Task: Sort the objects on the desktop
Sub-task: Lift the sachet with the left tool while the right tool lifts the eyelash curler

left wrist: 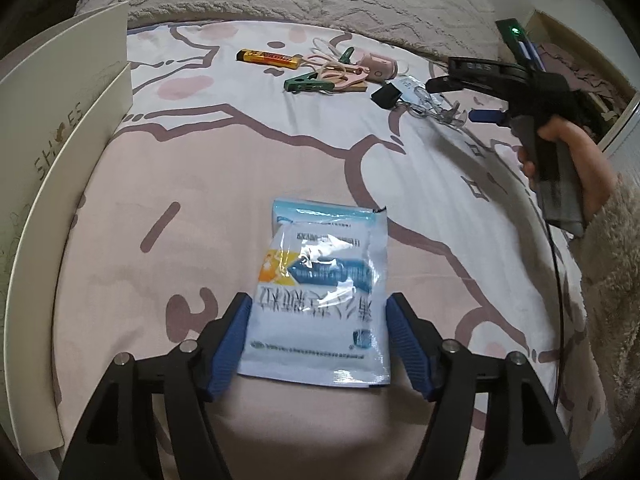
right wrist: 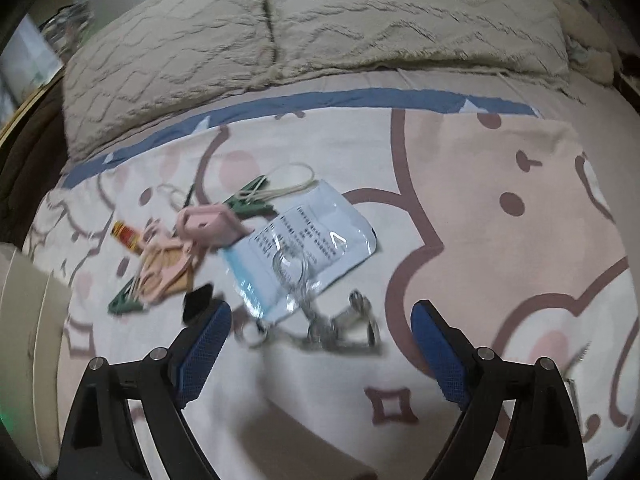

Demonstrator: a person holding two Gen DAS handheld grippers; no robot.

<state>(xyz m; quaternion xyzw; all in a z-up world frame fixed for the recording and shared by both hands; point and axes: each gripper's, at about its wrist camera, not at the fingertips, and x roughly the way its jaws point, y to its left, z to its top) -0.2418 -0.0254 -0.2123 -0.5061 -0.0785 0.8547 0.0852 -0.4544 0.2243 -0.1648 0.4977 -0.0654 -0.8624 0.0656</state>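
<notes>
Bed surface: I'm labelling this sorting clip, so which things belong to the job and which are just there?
Job: sachet, green clips, candy bar, keys, mask packet, shoebox.
Just there: blanket, bedsheet.

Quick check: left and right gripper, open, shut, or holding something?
Left gripper: open, straddling the medicine sachet, pads not pressing it.
Right gripper: open wide, empty, above the keys.

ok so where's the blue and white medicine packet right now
In the left wrist view the medicine packet lies flat on the pink bedsheet, low centre, between the left tool's blue fingers, well short of the clutter.
</notes>
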